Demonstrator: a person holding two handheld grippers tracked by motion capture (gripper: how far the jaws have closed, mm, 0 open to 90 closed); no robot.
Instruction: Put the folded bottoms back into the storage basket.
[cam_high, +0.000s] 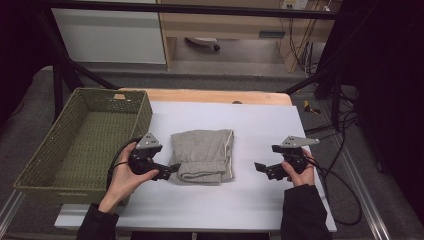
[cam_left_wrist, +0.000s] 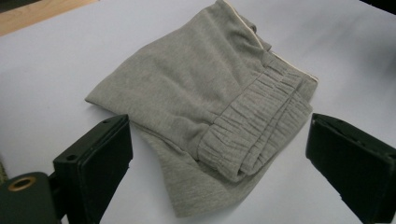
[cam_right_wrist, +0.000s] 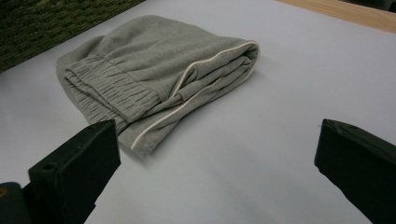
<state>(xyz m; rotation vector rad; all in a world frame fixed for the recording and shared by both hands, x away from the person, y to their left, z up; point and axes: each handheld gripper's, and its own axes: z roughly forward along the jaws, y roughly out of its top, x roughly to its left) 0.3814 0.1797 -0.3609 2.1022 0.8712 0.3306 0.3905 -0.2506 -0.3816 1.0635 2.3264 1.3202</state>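
Note:
A folded grey garment (cam_high: 203, 155) with an elastic waistband and pale piping lies in the middle of the white table cover (cam_high: 260, 125). My left gripper (cam_high: 171, 171) is open at the garment's near-left corner, its jaws astride the waistband fold of the garment (cam_left_wrist: 219, 107) without closing on it. My right gripper (cam_high: 261, 168) is open to the right of the cloth, a short gap away. In the right gripper view the garment (cam_right_wrist: 154, 74) lies ahead and left, and only bare cover sits between the jaws (cam_right_wrist: 217, 172).
A green woven basket (cam_high: 47, 150) stands at the table's left, close beside my left hand. A strip of bare wooden tabletop (cam_high: 210, 95) runs along the far edge. Cables (cam_high: 340, 175) trail off the right side.

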